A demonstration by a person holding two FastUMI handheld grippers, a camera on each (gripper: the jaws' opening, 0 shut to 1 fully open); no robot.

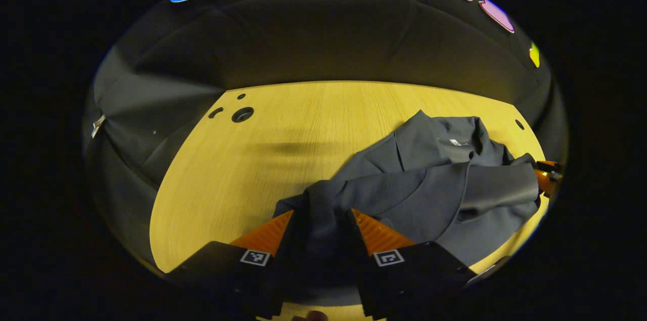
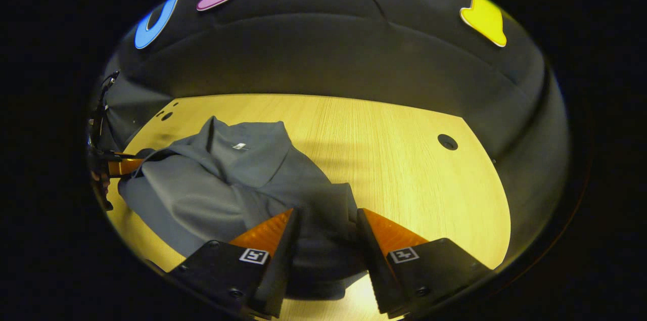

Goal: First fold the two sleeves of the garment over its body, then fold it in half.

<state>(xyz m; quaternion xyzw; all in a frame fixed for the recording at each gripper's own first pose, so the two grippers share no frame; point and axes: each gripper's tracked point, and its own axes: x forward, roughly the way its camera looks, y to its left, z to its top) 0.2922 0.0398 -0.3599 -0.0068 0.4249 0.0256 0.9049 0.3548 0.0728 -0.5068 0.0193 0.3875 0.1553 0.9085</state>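
Gripping the grey garment (image 1: 429,179) at opposite ends, your left gripper (image 1: 322,220) and right gripper (image 2: 326,220) each clamp bunched cloth above the wooden table (image 1: 283,124), probably for the half fold.

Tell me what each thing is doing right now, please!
garment: lying bunched on the table, sleeves folded across its body, an edge in each gripper
left gripper: fabric between its fingers; a firm pinch cannot be told
right gripper: fabric between its fingers; grip likewise unclear
table: bare wood beside the garment, small holes near its corners
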